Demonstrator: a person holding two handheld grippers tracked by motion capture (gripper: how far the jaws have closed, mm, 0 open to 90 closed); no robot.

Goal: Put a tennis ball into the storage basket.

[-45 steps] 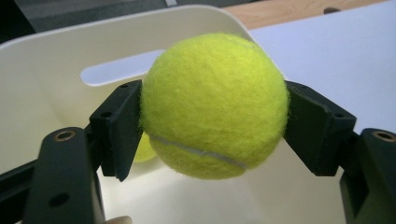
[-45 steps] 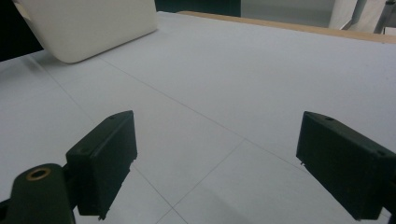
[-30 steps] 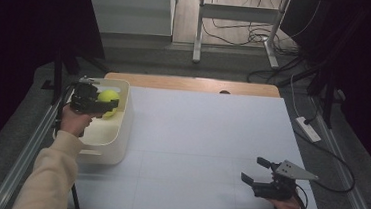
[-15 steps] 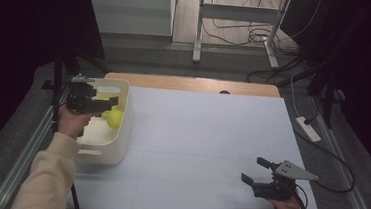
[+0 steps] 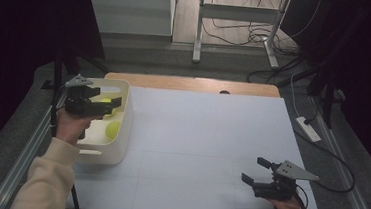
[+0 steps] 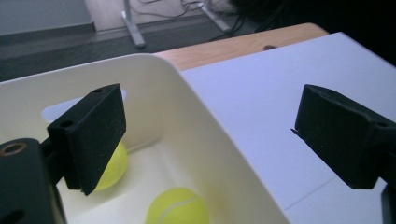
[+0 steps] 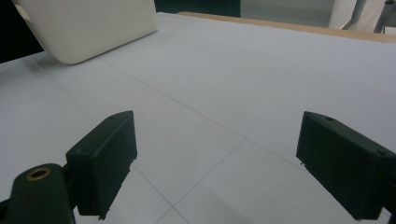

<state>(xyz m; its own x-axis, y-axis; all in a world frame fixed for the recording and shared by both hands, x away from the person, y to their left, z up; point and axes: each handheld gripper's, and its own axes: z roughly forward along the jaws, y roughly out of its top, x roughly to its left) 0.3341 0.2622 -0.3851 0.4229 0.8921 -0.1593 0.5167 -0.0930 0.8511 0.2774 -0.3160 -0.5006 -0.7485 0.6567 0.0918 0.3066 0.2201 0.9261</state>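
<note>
A cream bin (image 5: 120,144) stands at the table's left edge with two yellow tennis balls in it, one (image 5: 113,129) near its right wall and one (image 5: 105,99) farther back. My left gripper (image 5: 115,106) hovers above the bin; its jaws have just been opening and nothing is between them. In the left gripper view the gripper (image 6: 210,135) looks down over the bin wall (image 6: 205,121), with one ball (image 6: 177,209) low in the middle and the other ball (image 6: 116,163) partly behind the left jaw. My right gripper (image 5: 255,171) rests open and empty near the front right, and its own view shows the gripper (image 7: 215,158) above the white sheet.
A white sheet (image 5: 205,146) covers the table, with a strip of bare wood (image 5: 190,84) along the far edge. The bin (image 7: 93,28) lies far ahead of the right gripper. A power strip (image 5: 308,129) and cables lie on the floor to the right.
The left gripper, shut on a tennis ball one second ago, opened and dropped it into the bin, then drew slightly up and back. The right gripper stayed still.
</note>
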